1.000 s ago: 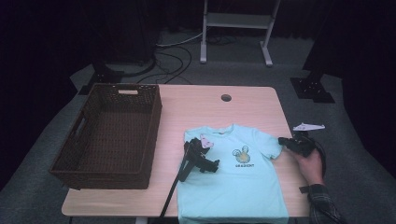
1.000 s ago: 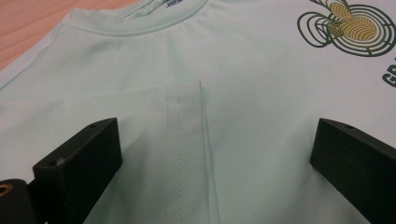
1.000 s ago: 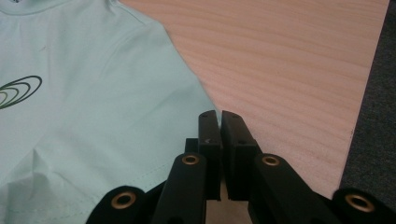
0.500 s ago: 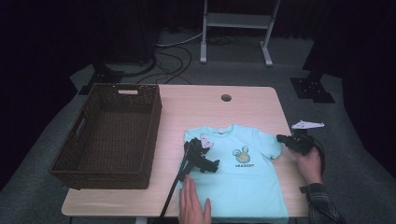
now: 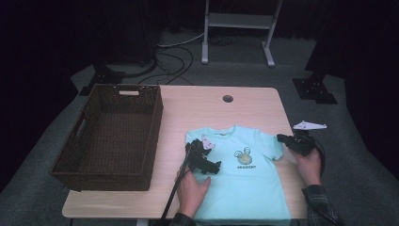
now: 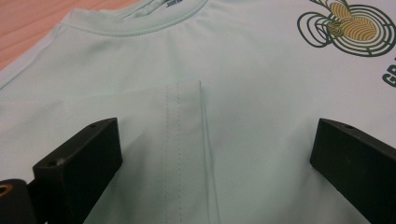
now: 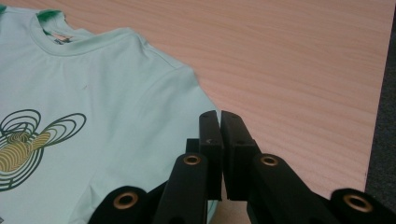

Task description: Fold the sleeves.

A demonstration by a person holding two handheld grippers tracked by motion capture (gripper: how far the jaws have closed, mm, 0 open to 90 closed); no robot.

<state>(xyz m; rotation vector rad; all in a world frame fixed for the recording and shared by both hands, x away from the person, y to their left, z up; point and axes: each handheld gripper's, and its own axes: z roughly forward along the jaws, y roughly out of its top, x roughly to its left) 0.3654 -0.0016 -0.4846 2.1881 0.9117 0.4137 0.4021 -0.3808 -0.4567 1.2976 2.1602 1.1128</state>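
Your right hand-held gripper (image 7: 220, 140) has its jaws closed at the hem of the T-shirt's (image 5: 244, 183) sleeve; whether cloth is pinched between them cannot be told. Your left hand-held gripper (image 5: 200, 157) rests on the shirt, jaws wide open. The shirt lies flat on the table (image 5: 197, 108), beside the wicker basket (image 5: 110, 136)

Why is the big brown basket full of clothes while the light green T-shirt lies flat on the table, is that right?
Not quite. The brown basket is empty: the high view shows only its bare woven bottom. The rest is right: the light green T-shirt does lie flat on the table, beside the basket.
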